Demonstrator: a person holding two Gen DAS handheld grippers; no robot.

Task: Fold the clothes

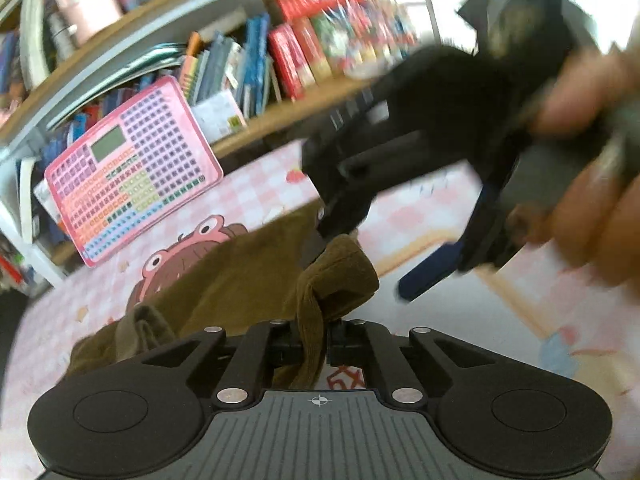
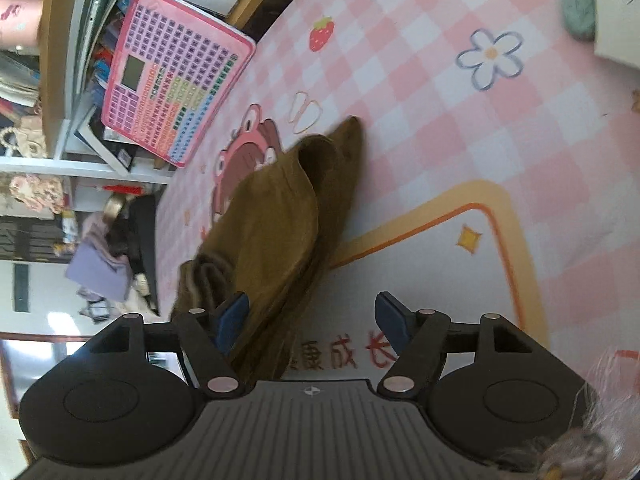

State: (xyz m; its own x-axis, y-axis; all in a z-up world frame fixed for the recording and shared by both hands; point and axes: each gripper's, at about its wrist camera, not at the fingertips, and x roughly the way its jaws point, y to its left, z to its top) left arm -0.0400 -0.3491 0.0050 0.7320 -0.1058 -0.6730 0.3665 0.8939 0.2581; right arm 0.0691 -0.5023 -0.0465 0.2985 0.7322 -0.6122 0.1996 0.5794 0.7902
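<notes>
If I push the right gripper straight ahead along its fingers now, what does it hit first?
Most likely the brown garment: it lies heaped directly ahead and already sits between the open right gripper pads. Beyond it is only the pink checked mat. Depth is uncertain.

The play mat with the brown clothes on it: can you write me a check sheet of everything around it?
Surface: pink checked mat with strawberry, flower and cartoon prints.
Job's things: brown garment, rumpled and partly folded on the mat.
Clutter: pink button board leaning against the shelf; grey-green lump at the mat's far edge, too blurred to name.
Grippers: left hand-held gripper shut on a fold of the garment; right hand-held gripper open, garment edge between its blue pads, not pinched.
Cables: nothing seen.
Surroundings: bookshelf packed with books and boxes.
</notes>
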